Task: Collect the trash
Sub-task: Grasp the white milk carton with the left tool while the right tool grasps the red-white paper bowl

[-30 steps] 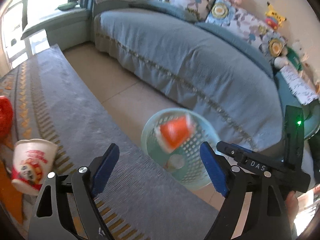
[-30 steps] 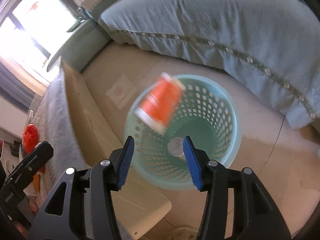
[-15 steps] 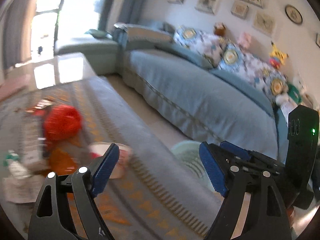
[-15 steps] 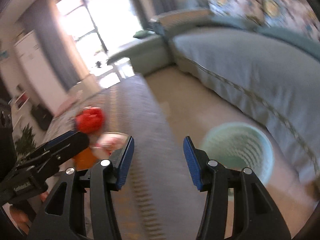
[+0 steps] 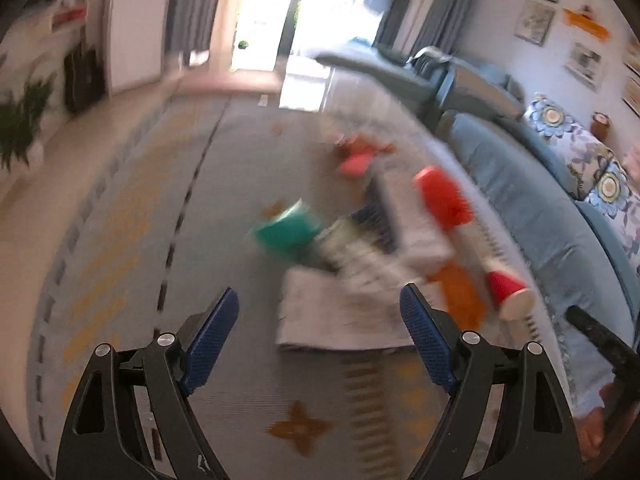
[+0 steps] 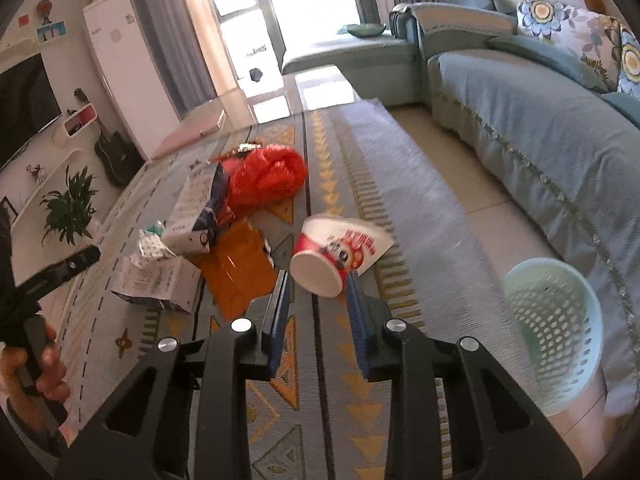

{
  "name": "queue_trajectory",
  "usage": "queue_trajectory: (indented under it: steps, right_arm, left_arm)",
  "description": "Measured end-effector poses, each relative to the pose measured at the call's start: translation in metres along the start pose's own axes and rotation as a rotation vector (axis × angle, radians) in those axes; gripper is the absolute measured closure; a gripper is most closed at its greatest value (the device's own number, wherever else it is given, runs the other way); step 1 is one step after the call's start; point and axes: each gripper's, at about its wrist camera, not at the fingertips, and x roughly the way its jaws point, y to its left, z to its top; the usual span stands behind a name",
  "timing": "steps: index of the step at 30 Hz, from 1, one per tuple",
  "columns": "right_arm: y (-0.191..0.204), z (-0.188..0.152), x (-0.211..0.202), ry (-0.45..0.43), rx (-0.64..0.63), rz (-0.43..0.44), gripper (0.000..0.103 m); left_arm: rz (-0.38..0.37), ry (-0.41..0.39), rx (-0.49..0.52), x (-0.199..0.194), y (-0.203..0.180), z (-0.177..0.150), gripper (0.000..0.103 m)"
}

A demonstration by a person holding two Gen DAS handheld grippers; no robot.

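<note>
While the right gripper (image 6: 316, 300) hangs with its blue pads parted and nothing between them, the red-and-white paper noodle cup (image 6: 340, 254) lies on its side on the grey patterned tabletop (image 6: 400, 184), just beyond the tips at twelve o'clock. Its flat white base faces the gripper and its wide mouth points away toward one o'clock, so the long axis runs nearly along the fingers. I judge that a risk: closing on the tapered wall could squeeze the cup forward out of the pads, or set it rolling toward the table edge at three o'clock. The pale green perforated plastic basket (image 6: 554, 340) waits on the floor at four o'clock. The left gripper (image 5: 320, 336) is spread wide and empty over blurred litter.
</note>
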Motion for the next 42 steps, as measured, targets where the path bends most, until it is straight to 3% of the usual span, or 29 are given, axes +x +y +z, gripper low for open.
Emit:
queue_trajectory:
  steps: [6,11,15,18,25,27,29,35,36,37,42]
  right_arm:
    - [-0.003,-0.009,0.016,0.029,0.038,-0.017,0.077]
    - [-0.001,-0.012,0.022,0.041,0.028,-0.038,0.077]
    - [0.0,-0.012,0.022,0.04,0.026,-0.041,0.077]
    - [-0.001,-0.011,0.021,0.038,0.019,-0.047,0.077]
    - [-0.006,-0.006,0.027,0.045,0.024,-0.057,0.075]
    - [-0.008,-0.001,0.031,0.045,0.037,-0.062,0.06]
    - [-0.01,0.005,0.036,0.048,0.048,-0.061,0.052]
    - [-0.009,0.02,0.062,0.091,0.079,-0.064,0.044]
    - [-0.01,0.022,0.066,0.099,0.089,-0.067,0.044]
    - [-0.01,0.022,0.069,0.105,0.097,-0.067,0.043]
    - [-0.008,0.03,0.085,0.142,0.14,-0.074,0.036]
  left_arm:
    - [-0.074,0.111,-0.003,0.038,0.011,-0.014,0.027]
    - [-0.243,0.141,0.121,0.027,-0.027,-0.033,0.027]
    - [-0.432,0.234,0.211,0.019,-0.066,-0.056,0.027]
    - [-0.48,0.249,0.283,0.009,-0.081,-0.067,0.027]
    - [-0.296,0.143,0.371,-0.004,-0.09,-0.048,0.016]
    - [-0.245,0.161,0.374,0.01,-0.091,-0.041,0.016]
    - [-0.209,0.196,0.371,0.028,-0.1,-0.031,0.016]
    - [-0.109,0.248,0.43,0.058,-0.124,-0.034,0.023]
    - [-0.094,0.251,0.437,0.06,-0.124,-0.036,0.031]
    - [-0.082,0.266,0.444,0.064,-0.125,-0.036,0.046]
    - [-0.096,0.252,0.407,0.066,-0.12,-0.034,0.052]
